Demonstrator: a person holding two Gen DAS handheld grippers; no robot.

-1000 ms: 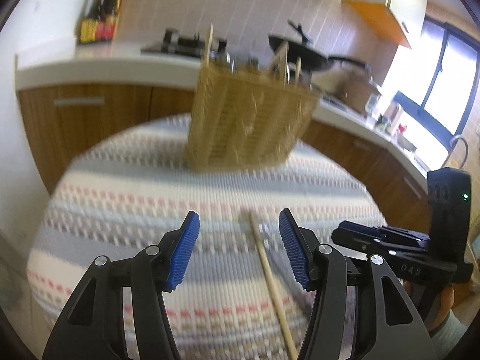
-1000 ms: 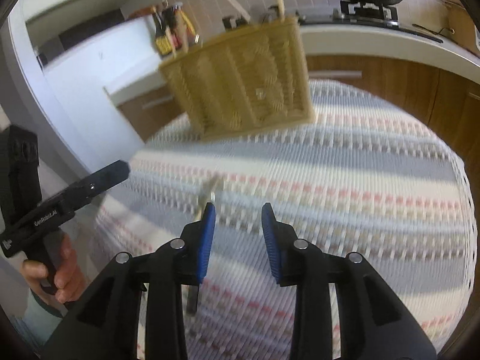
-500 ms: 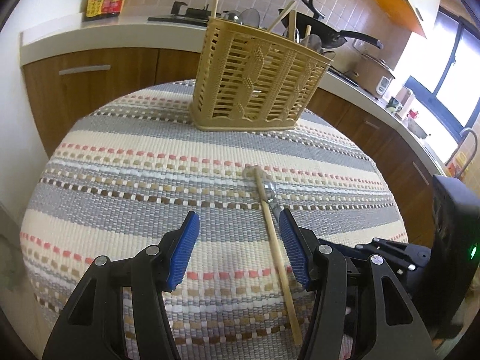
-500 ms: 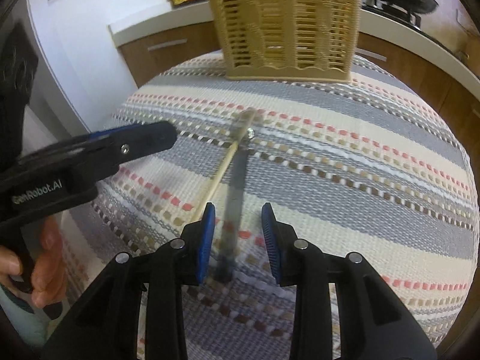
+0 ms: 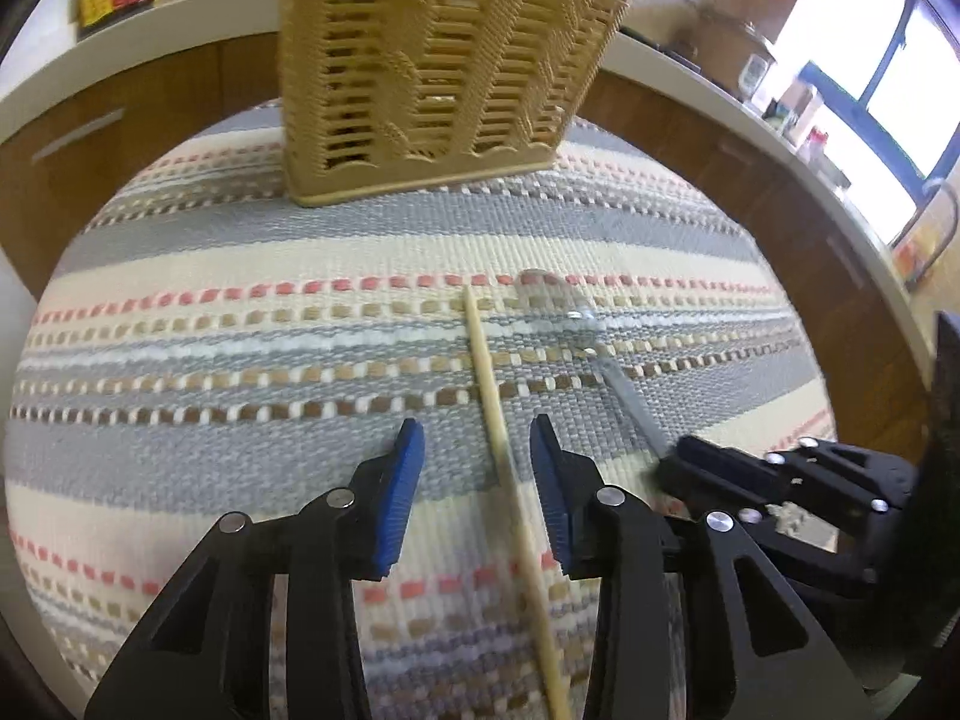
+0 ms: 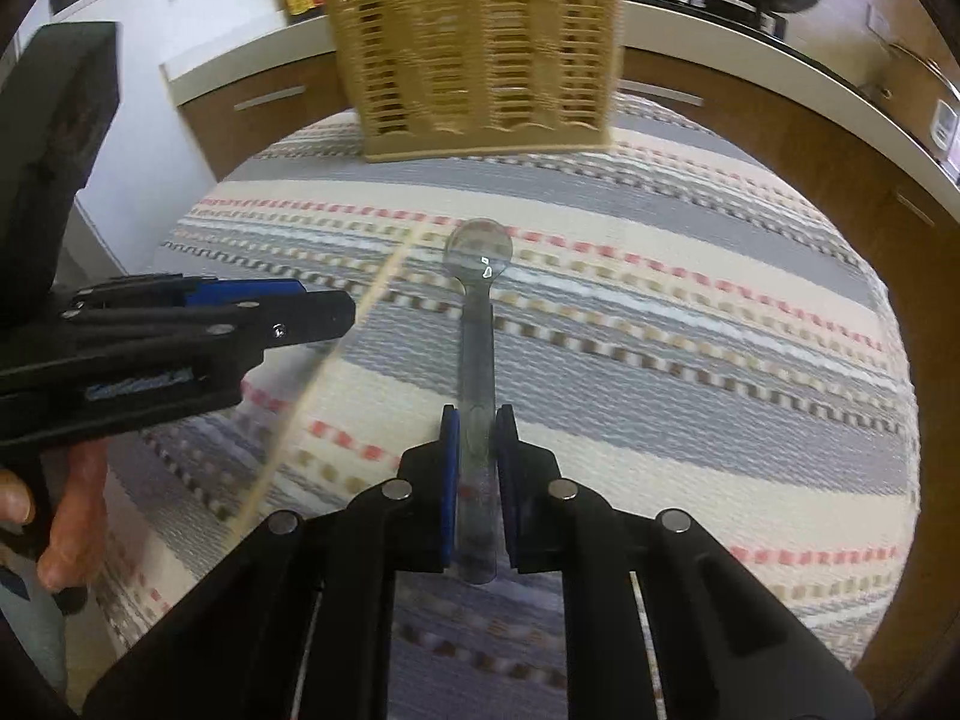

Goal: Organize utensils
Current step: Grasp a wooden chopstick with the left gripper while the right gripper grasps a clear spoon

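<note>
Left gripper (image 5: 477, 468): jaws closing, still clear of the wooden chopstick (image 5: 498, 438) lying between them on the striped cloth (image 5: 240, 360) over the worktop. Right gripper (image 6: 477, 456): jaws closing, blue pads against the handle of the clear spoon (image 6: 478, 324), its bowl toward the wicker utensil basket (image 6: 480, 48) standing at the cloth's far edge.

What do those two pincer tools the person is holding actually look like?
Both are black plastic. The left gripper and the right gripper each have two angular fingers with triangular cut-outs, round silver rivets at the joints, and ribbed blue pads on the inner faces. Seen from the side, each has a boxy black body, gripped by a bare hand on a handle.
</note>
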